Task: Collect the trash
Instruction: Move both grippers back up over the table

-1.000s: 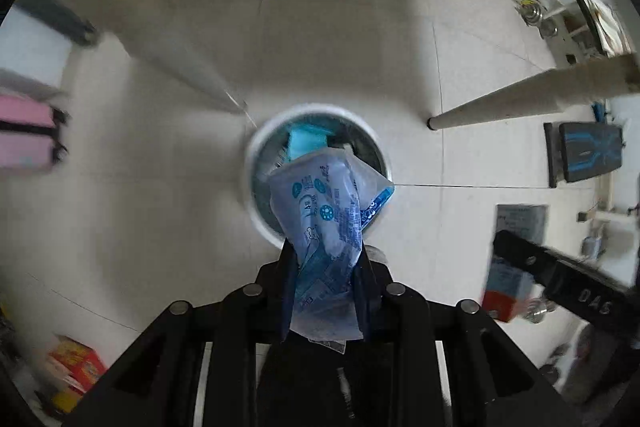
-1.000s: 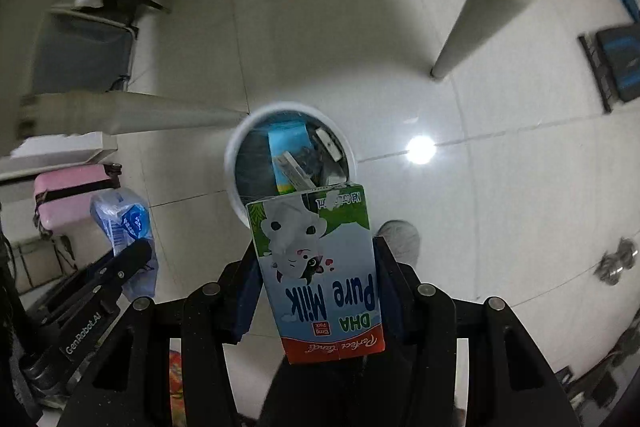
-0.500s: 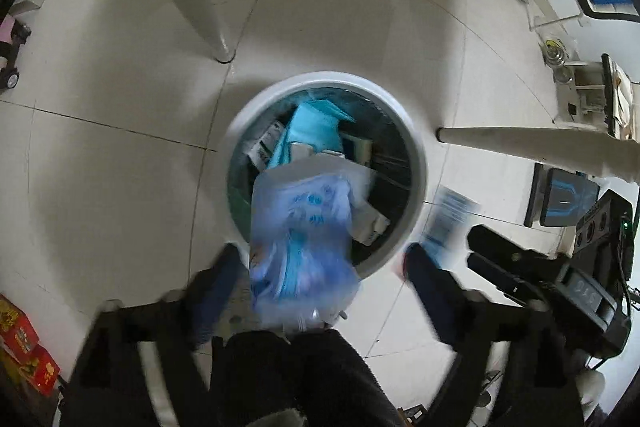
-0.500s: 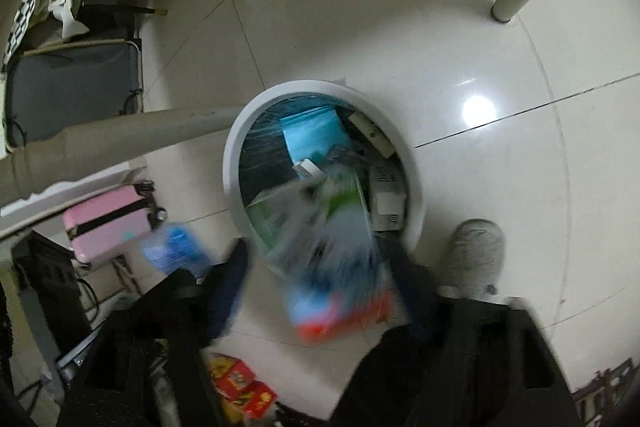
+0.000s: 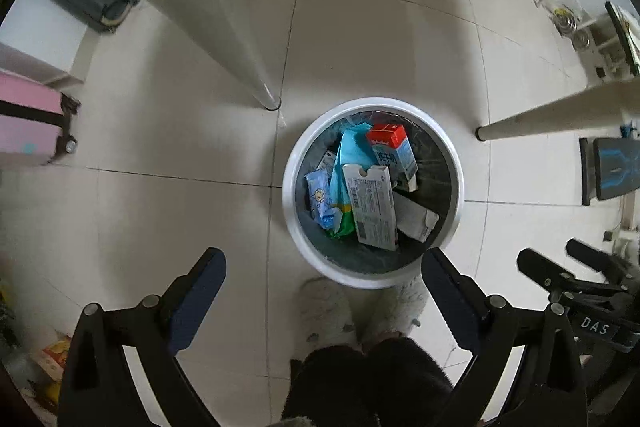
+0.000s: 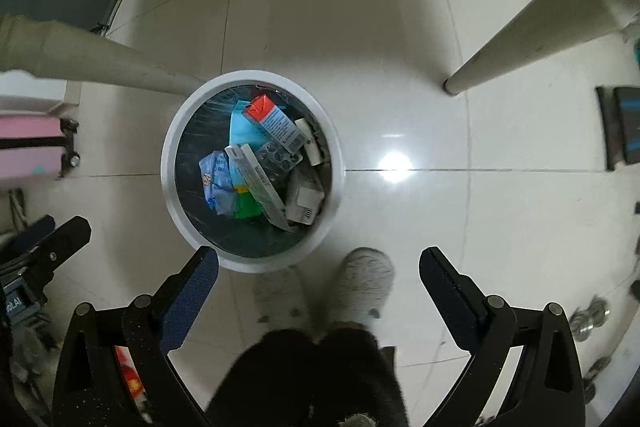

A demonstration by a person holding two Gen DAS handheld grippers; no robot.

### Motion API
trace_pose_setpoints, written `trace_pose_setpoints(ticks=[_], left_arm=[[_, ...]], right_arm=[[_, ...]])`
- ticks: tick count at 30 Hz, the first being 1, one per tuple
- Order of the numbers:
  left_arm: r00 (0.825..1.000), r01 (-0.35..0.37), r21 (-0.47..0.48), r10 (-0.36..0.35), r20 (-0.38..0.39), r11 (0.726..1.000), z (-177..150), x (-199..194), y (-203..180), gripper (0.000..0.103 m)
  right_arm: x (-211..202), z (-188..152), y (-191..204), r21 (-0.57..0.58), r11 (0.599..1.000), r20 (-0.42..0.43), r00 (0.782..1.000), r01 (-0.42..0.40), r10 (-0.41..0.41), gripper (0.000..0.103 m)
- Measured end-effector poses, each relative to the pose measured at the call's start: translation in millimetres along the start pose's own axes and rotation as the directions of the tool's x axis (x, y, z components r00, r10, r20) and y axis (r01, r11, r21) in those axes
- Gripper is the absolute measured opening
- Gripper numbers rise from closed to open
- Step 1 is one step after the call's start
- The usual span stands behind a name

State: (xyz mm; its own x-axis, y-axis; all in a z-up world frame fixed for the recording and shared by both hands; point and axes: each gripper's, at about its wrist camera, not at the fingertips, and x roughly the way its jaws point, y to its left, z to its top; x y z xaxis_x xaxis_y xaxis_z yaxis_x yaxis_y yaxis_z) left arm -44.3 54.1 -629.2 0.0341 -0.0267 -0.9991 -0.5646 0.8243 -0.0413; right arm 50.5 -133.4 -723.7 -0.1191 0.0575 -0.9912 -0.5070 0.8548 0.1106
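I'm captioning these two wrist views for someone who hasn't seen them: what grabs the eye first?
A round white trash bin on the pale tiled floor, full of cartons and wrappers, with a red-topped milk carton uppermost. Both the left gripper and the right gripper hang over it, jaws opening, nothing between them. Fuzzy slippers stand beside the bin.
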Motion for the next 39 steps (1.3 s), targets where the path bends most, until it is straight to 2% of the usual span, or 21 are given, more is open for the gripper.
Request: trace_pose_setpoints(ticks=[6,12,18,23,28,35,39], left_arm=[[1.0,0.001,0.028,-0.002,0.024,1.0,-12.8,-39.0,-12.0,0.1],[0.999,-0.005,0.043,0.003,0.043,0.999,-28.0,-79.1,-20.9,0.1],[0.999,0.006,0.039,-0.008,0.047,0.999,-44.9,-137.7,-26.1,0.1],[0.998,0.034,0.047,-0.037,0.057,0.998,-56.6,-189.4,-30.1,0.1],[0.996,0.031,0.055,-0.035,0.078,0.998,-64.5,-233.8,-27.6,0.1],[0.992,0.012,0.066,-0.02,0.122,0.998,-66.0,-288.6,-20.3,0.1],[0.988,0.011,0.05,-0.018,0.152,0.999,-58.0,-313.7,-15.8,0.1]], right_arm=[[-48.5,-15.2,-0.9,-0.012,0.998,0.043,0.997,0.057,-0.056,0.102],[-113.9,-33.8,1.2,-0.03,0.996,0.085,0.993,0.082,-0.079,0.102],[-183.9,-57.4,7.9,-0.051,0.994,0.121,0.989,0.092,-0.085,0.102],[-250.3,-76.6,11.2,-0.045,0.995,0.156,0.985,0.085,-0.077,0.102],[-319.8,-97.4,21.4,-0.061,0.995,0.179,0.982,0.076,-0.064,0.102],[-384.9,-112.9,36.4,-0.055,0.997,0.187,0.981,0.062,-0.051,0.102],[-415.5,-110.2,40.3,-0.025,0.999,0.199,0.98,0.02,-0.014,0.102]])
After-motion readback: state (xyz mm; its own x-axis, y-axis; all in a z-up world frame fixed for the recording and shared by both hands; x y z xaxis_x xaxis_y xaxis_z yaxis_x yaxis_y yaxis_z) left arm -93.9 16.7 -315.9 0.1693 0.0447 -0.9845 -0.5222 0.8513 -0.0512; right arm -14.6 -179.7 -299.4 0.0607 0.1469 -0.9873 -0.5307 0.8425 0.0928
